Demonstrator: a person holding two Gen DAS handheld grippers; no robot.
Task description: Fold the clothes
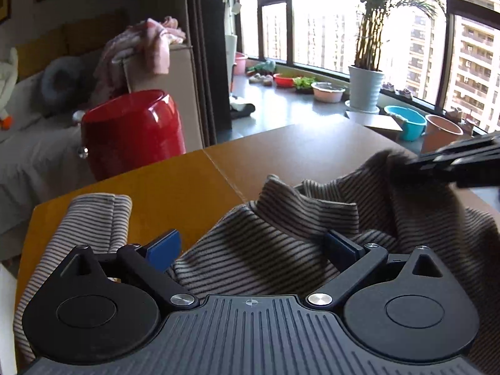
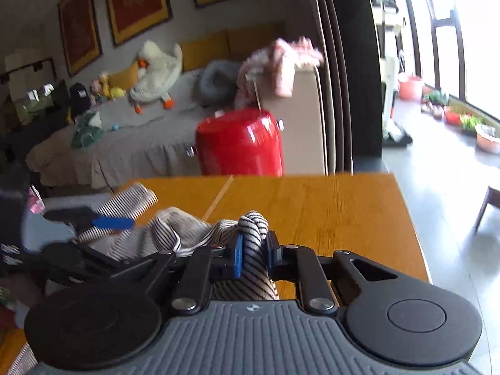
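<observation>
Table [image 2: 328, 206]: we are working on the orange wooden top filling mid-frame in both views.
Striped garment [image 1: 265, 250]: we are seeing it lying crumpled across the lower centre, one sleeve [image 1: 103, 218] trailing lower left.
Right gripper [image 2: 252, 254]: we are clamping its jaws on a bunched striped fold, low centre.
Left gripper [image 1: 251, 247]: we are holding its jaws wide apart over the cloth, gripping nothing.
Technique: we are judging the left should pinch the matching edge, then both pull taut before folding.

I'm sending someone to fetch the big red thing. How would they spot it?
Start at the grey-covered bed along the picture wall. At its foot, between the bed and the wooden table, stands the red suitcase: glossy, hard-shelled, the only bright red bulky thing there.
</observation>
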